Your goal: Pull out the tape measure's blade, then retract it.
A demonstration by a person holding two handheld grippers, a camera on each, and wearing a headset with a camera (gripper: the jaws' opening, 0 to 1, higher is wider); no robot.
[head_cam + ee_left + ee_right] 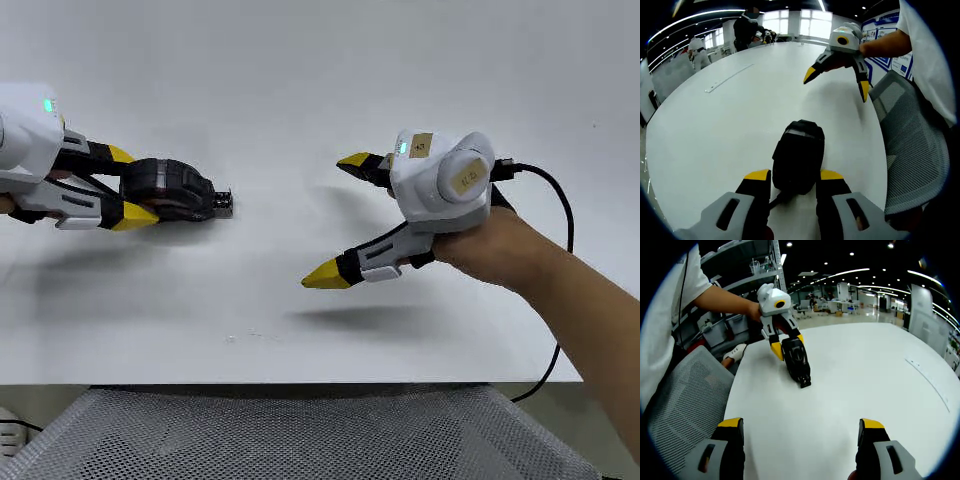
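Note:
A black tape measure [172,189] rests on the white table [300,90] at the left, its blade tip [225,203] pointing right and the blade wound in. My left gripper [128,186] is shut on the tape measure's body [798,154], yellow-tipped fingers on both sides. My right gripper [340,220] hovers open to the right of it, jaws spread wide and pointing left toward the blade tip, with a gap between them. In the right gripper view the tape measure [797,360] lies ahead with the left gripper [786,346] clamped on it.
A grey mesh chair back [300,435] sits below the table's near edge. A black cable [560,215] trails from the right gripper across the table. A ruler-like strip [727,79] lies on the table far off.

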